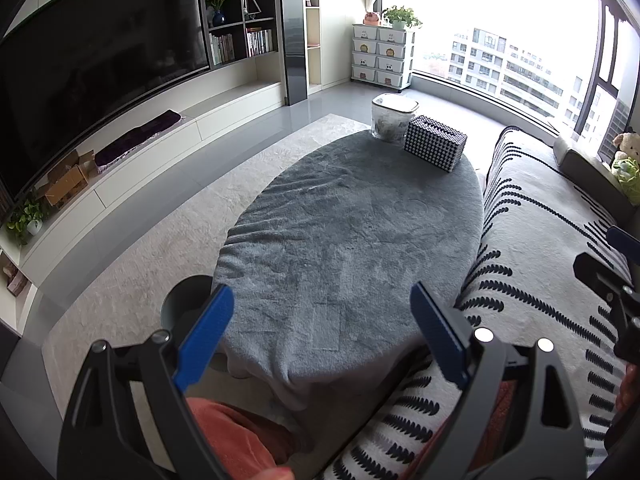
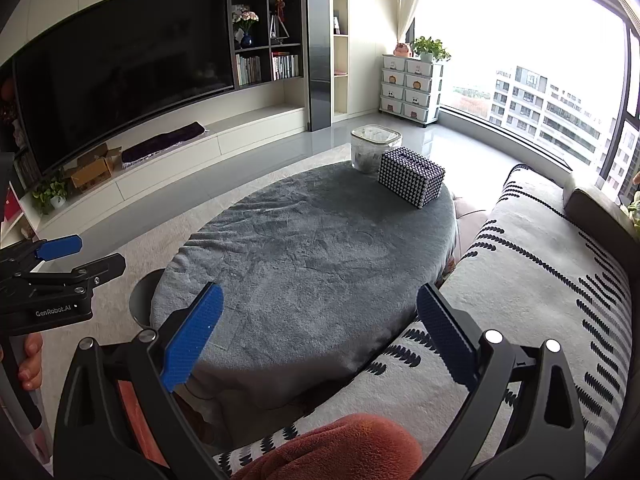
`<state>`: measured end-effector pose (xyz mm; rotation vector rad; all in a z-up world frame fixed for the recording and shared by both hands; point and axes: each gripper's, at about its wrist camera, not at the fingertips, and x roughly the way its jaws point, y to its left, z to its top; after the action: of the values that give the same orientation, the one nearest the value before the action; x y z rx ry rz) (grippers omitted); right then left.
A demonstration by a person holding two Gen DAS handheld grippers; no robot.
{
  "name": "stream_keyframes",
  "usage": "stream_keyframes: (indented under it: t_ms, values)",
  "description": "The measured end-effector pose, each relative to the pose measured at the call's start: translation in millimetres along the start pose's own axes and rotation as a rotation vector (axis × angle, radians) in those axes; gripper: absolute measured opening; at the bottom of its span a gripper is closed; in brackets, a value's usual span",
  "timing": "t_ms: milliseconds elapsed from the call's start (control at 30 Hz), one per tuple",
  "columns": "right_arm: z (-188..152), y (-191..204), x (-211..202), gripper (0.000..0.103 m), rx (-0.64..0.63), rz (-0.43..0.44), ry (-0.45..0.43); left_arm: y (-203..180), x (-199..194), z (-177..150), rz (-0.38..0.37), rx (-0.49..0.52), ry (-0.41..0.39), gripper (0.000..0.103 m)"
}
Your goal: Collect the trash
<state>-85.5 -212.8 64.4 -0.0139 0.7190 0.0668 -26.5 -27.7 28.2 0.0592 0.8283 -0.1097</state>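
A clear trash bin (image 1: 394, 120) (image 2: 374, 148) with a white rim stands at the far end of the oval table, with pale crumpled stuff inside. The table (image 1: 340, 240) (image 2: 300, 248) wears a grey fleece cloth; I see no loose scrap on it. My left gripper (image 1: 320, 292) hovers open over the table's near end, nothing between its blue pads. My right gripper (image 2: 320, 292) is open likewise, beside it. Each gripper also shows at the edge of the other's view, the right gripper (image 1: 604, 250) and the left gripper (image 2: 88, 254).
A black-and-white patterned tissue box (image 1: 434, 142) (image 2: 412, 176) sits on the table next to the bin. A sofa (image 1: 540, 240) (image 2: 540, 260) with a white, black-marked cover runs along the right. A dark round stool (image 1: 184, 300) (image 2: 142, 300) stands at the table's left. The person's orange-clad knees (image 2: 340, 448) are below.
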Motion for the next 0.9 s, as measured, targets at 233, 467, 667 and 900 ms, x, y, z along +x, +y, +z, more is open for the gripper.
stream_keyframes:
  t_ms: [233, 467, 667, 900]
  values:
    - [0.1, -0.1, 0.1, 0.094, -0.001, -0.001, -0.001, 0.4, -0.1, 0.0, -0.001, -0.001, 0.0, 0.089]
    - [1.0, 0.6, -1.2, 0.094, -0.003, 0.002, -0.003, 0.9, -0.2, 0.0, -0.002, -0.001, 0.0, 0.089]
    - [1.9, -0.1, -2.2, 0.094, -0.004, 0.001, -0.007, 0.9, 0.0, 0.2, -0.003, 0.0, 0.0, 0.089]
    - [1.6, -0.7, -2.3, 0.094, -0.002, 0.001, -0.007, 1.2, -0.1, 0.4, -0.002, 0.0, -0.001, 0.089]
